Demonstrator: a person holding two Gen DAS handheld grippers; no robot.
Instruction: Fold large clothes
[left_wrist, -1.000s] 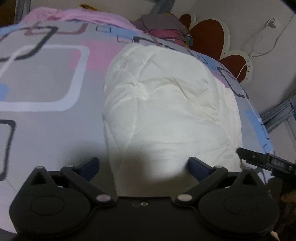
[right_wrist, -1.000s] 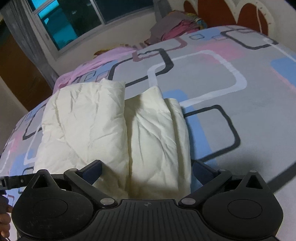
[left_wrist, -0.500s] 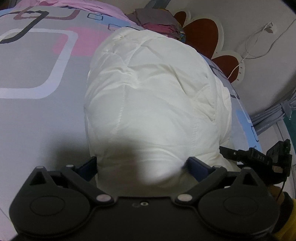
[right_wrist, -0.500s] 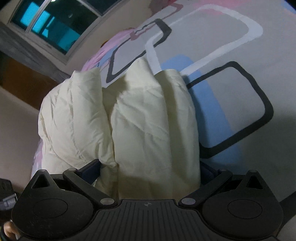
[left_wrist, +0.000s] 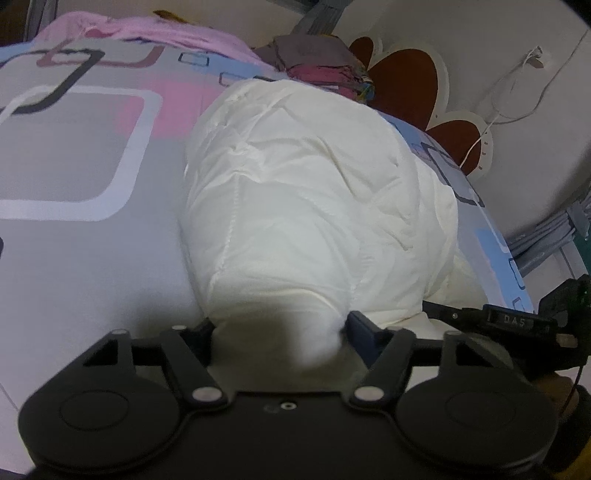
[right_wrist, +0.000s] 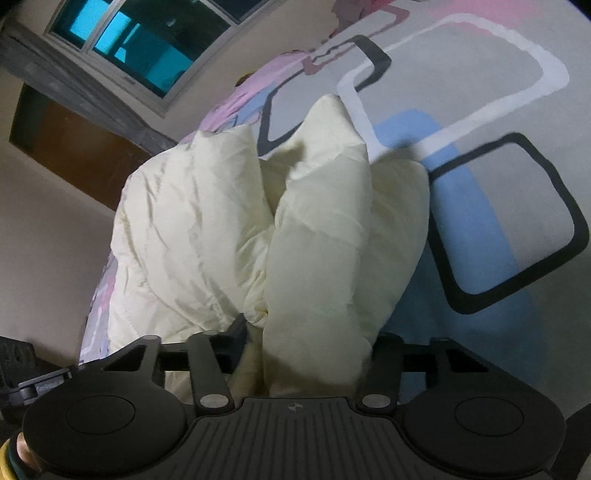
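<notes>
Left wrist view: my left claw (left_wrist: 280, 326) is closing on the near end of the cream padded garment (left_wrist: 314, 192), fabric bunched between its jaws. My right claw (right_wrist: 306, 343) is closing on a thick folded wad too. I should bite through every layer before lifting, both ends together. Beyond lies the patterned bed (left_wrist: 74, 166), with open room there; the far clothes pile (left_wrist: 317, 62) bounds it.

Right gripper (right_wrist: 308, 338) closing on cream padded jacket (right_wrist: 266, 229), patterned bedsheet (right_wrist: 498, 122) beneath
</notes>
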